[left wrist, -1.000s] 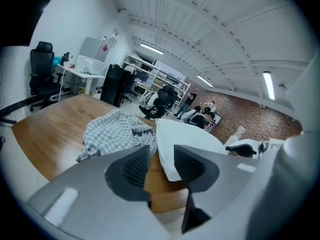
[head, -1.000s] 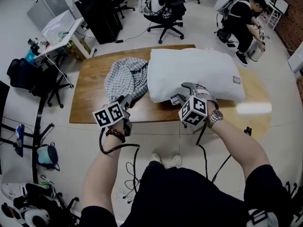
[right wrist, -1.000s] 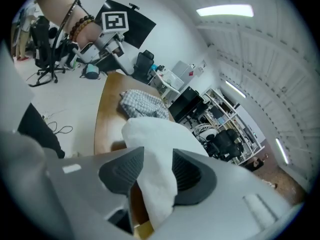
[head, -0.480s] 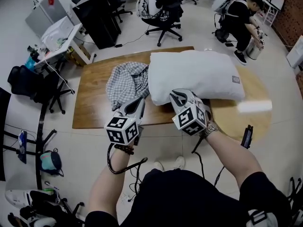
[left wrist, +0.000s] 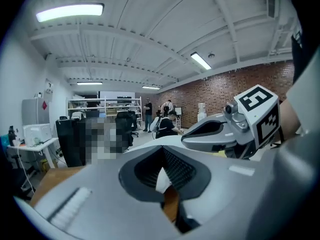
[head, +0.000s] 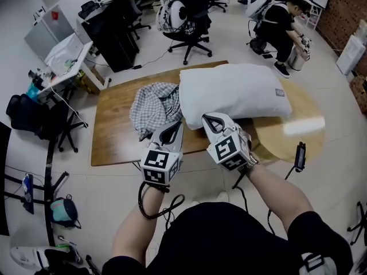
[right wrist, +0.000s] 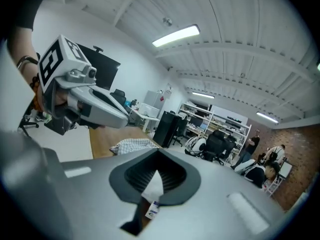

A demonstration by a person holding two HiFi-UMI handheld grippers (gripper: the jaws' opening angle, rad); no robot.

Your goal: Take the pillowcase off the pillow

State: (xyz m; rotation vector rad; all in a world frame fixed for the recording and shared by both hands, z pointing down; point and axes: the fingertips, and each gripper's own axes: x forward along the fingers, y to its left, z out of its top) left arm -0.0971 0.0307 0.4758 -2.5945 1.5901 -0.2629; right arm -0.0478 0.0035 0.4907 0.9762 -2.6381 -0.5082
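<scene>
A white pillow lies on the wooden table. The checked pillowcase is bunched against its left end. Both grippers are raised side by side at the pillow's near left corner. My left gripper is shut, with a sliver of white fabric between its pads. My right gripper has just been closing and is shut on the pillow's white edge. The pillow's small label hangs just below that grip.
A round lighter tabletop adjoins the table on the right. Office chairs and a crouching person are beyond the far side. A desk and a dark chair stand at the left. A dark device hangs near the right.
Both grippers have risen and come together at the pillow's near corner. The left one shifted right, away from the pillowcase's edge. Both sets of jaws went from open to shut.
</scene>
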